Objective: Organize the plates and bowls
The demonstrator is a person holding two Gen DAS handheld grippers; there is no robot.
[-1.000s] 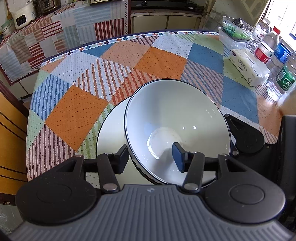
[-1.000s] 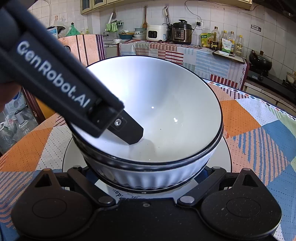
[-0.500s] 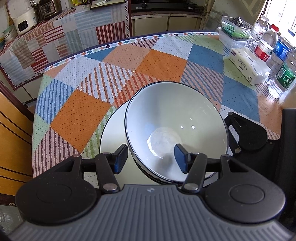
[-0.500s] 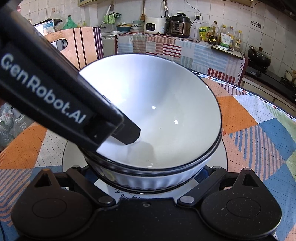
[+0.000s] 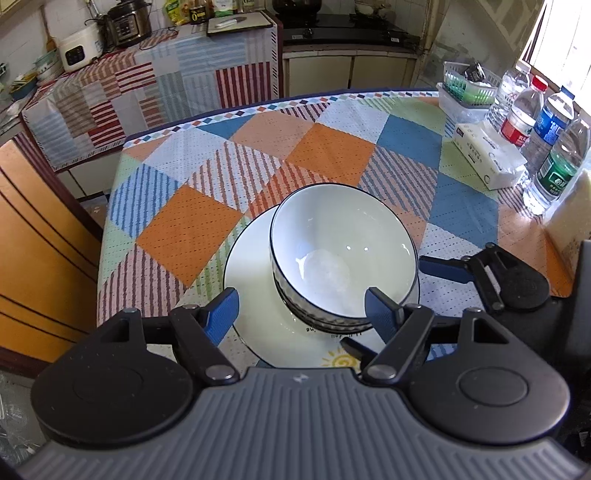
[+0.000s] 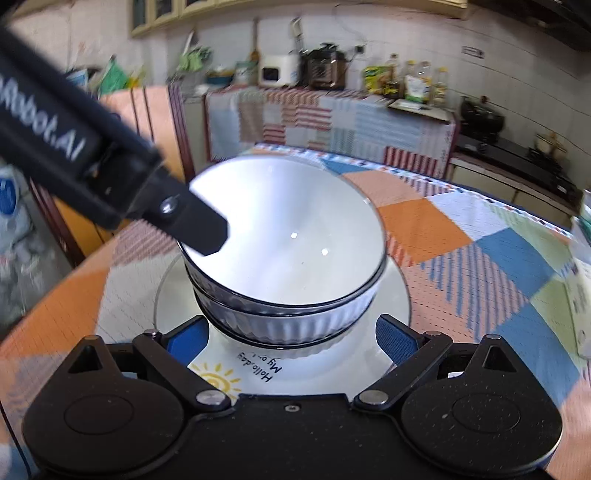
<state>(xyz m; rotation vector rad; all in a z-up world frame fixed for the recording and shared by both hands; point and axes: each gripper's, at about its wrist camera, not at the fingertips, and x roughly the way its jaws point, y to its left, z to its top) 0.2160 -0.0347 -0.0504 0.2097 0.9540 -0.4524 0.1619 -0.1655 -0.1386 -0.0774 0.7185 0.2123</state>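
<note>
A white bowl (image 5: 343,243) with a dark rim is nested in a second ribbed bowl (image 6: 295,325), and both stand on a white plate (image 5: 255,306) with a sun drawing. My left gripper (image 5: 301,308) is open, its blue pads on either side of the bowl's near rim, not touching it. My right gripper (image 6: 291,336) is open at the plate's near edge, with the ribbed bowl's base between its fingers. The bowl (image 6: 291,236) and plate (image 6: 391,295) also show in the right wrist view, where the left gripper's finger (image 6: 199,225) hangs over the bowl's left rim.
The table carries a patchwork cloth (image 5: 325,147). At its right side stand several water bottles (image 5: 546,122), a tissue pack (image 5: 487,155) and a small basket (image 5: 465,85). A wooden chair (image 5: 33,236) is at the left. A counter with cookers (image 5: 122,26) is behind.
My left gripper let go of the bowl's rim, opened wide and drew back upward. The bowl settled into the lower bowl. My right gripper pulled back and up a little.
</note>
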